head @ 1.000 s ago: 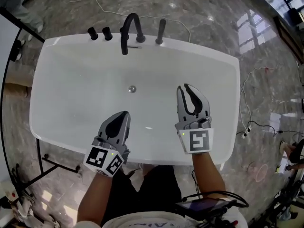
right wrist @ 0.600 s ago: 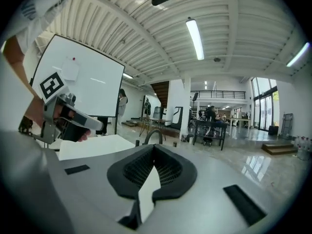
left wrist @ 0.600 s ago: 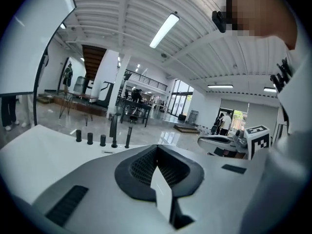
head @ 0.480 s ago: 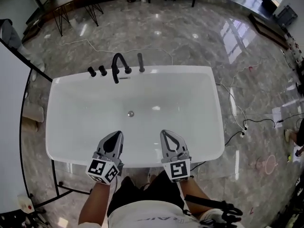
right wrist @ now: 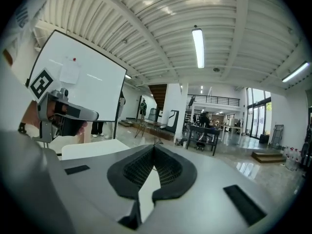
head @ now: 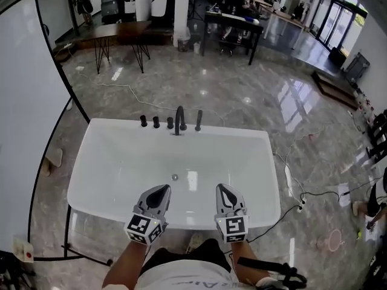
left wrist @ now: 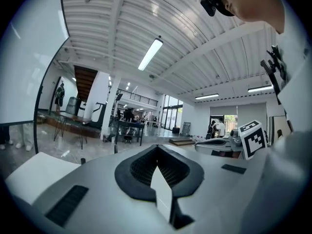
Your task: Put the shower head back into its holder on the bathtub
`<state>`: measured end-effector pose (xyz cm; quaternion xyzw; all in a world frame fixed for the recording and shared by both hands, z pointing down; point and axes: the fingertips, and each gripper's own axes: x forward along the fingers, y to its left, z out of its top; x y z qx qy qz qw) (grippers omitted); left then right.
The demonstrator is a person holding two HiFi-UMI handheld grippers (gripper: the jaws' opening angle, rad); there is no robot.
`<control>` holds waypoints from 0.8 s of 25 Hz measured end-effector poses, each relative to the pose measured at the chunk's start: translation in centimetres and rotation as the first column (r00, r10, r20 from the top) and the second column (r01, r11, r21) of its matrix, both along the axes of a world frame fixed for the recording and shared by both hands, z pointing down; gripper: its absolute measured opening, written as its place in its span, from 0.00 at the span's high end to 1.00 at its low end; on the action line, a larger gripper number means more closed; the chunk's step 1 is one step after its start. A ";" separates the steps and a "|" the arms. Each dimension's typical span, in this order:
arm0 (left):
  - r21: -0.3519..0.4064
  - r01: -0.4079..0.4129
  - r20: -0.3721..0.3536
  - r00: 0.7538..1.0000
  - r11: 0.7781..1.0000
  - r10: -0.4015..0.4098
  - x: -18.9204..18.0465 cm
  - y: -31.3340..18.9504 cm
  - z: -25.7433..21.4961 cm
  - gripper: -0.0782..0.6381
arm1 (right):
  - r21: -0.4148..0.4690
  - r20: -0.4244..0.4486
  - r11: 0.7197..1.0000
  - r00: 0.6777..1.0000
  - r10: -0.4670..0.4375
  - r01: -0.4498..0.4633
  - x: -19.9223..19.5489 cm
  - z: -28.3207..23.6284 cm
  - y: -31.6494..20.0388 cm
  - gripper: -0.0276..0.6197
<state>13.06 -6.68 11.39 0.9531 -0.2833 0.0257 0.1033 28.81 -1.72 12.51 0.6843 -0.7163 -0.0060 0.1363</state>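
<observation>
The white bathtub (head: 109,162) lies below me in the head view. On its far rim a slim black shower head (head: 198,120) stands upright, just right of the black faucet (head: 179,119) and two black knobs (head: 149,121). My left gripper (head: 161,190) and right gripper (head: 223,190) hover side by side over the near rim, far from the shower head. Both are shut and hold nothing. In the left gripper view the jaws (left wrist: 157,147) meet at the tip, and so do they in the right gripper view (right wrist: 155,147). Both point level into the room.
A large whiteboard (head: 30,101) on a black frame stands close to the tub's left side. Cables (head: 296,189) trail over the marble floor on the right. Tables (head: 121,32) and people stand at the far end of the hall.
Both grippers have drawn back from over the basin to the near rim and risen. The right gripper's jaws, open a second ago, have shut empty. The head view has lifted and takes in the room.
</observation>
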 end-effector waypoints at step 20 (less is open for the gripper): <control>0.035 -0.106 -0.081 0.991 0.994 0.109 -12.8 13.6 -7.3 0.87 | 0.079 -0.070 0.997 0.997 0.032 -0.026 -16.2 -9.4 14.0 0.94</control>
